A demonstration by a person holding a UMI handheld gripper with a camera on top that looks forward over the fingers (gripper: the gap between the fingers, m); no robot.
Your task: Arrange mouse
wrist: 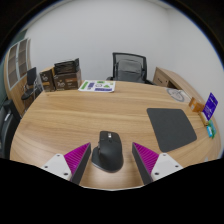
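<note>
Black mouse [107, 152] (no legible writing) sits between the open gripper [111, 163] fingers.

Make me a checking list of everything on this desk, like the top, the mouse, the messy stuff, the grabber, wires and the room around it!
Surface: wooden table, light brown, mostly bare near the fingers.
Job's things: black mouse resting on the table; dark mouse mat lying flat beyond the fingers, apart from the mouse.
Clutter: papers at the far edge; a small box and other small items beside the mat, too small to identify.
Grippers: gripper open, the mouse stands between its fingers with a gap at either side.
Cables: nothing seen.
Surroundings: office chair behind the table, white wall, shelving with boxes.
</note>
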